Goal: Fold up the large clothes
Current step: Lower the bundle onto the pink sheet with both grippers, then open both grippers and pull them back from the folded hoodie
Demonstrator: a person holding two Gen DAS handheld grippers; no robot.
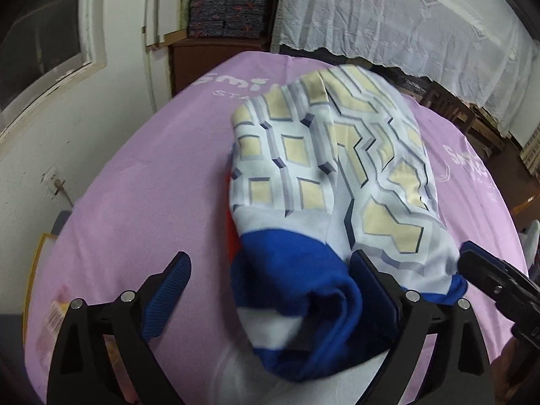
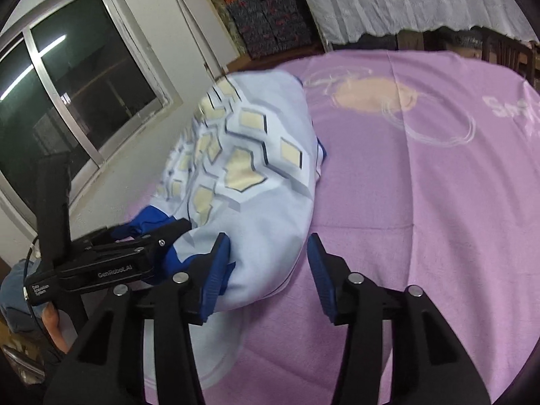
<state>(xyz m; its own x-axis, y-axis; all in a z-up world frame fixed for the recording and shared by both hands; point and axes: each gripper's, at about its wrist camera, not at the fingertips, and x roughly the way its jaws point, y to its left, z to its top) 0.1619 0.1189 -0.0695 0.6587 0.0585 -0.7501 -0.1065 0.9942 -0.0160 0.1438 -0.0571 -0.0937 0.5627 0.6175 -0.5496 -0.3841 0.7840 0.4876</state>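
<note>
**A cluttered room by a dark window**

A white wall fills the left of both views. In it, upper left, a sliding window shows black panes — a ceiling light reflects as a streak. At top centre stand stacked patterned boxes; top right hangs a white lace cloth over dark wooden furniture.

Printed white lettering on the purple sheet, cut off at the frame's right edge.
</note>
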